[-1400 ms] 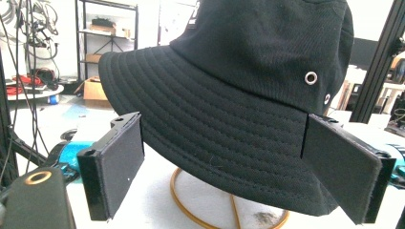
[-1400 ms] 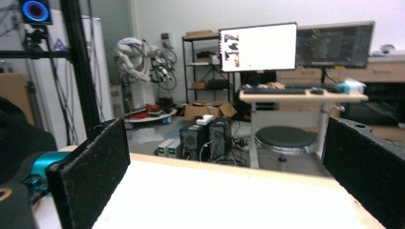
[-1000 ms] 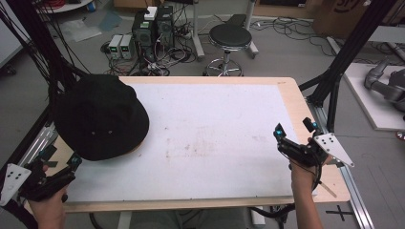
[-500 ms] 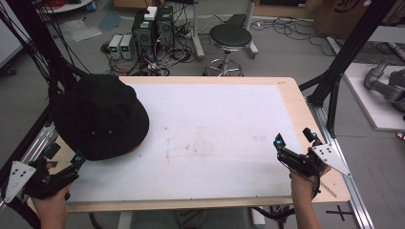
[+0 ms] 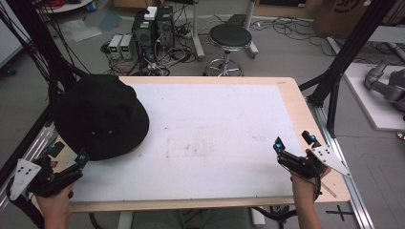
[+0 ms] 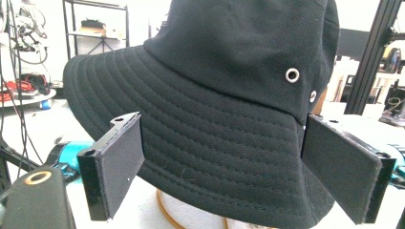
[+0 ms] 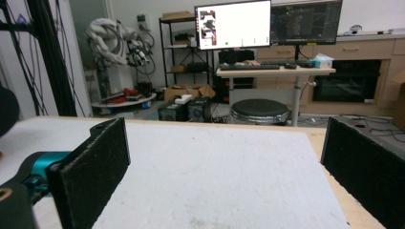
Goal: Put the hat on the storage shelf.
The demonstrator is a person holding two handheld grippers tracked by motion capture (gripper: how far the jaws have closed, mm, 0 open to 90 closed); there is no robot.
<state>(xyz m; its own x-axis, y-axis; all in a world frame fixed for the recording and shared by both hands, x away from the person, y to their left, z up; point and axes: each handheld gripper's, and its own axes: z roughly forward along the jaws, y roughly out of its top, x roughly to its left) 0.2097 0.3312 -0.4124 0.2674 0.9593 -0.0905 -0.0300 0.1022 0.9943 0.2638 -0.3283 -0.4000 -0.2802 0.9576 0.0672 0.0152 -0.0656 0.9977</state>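
A black bucket hat (image 5: 100,117) sits at the table's left side, over a tan round thing whose edge peeks out under the brim (image 6: 165,210). My left gripper (image 5: 69,153) is at the front left corner, just short of the hat, and stands open. In the left gripper view the hat (image 6: 215,81) is close, and the brim lies between and beyond the two black pads (image 6: 117,167) without touching them. At the front right, my right gripper (image 5: 294,141) is open over the white mat (image 7: 215,167) with nothing between its jaws.
The white mat (image 5: 215,129) covers most of the wooden table, whose bare rim (image 5: 296,109) runs along the right. Black frame posts (image 5: 341,62) stand at both sides. A stool (image 5: 230,38) and electronics boxes are on the floor beyond the far edge.
My right gripper has drawn back toward the front edge of the table. The left gripper has edged slightly toward the hat. The hat has not moved.
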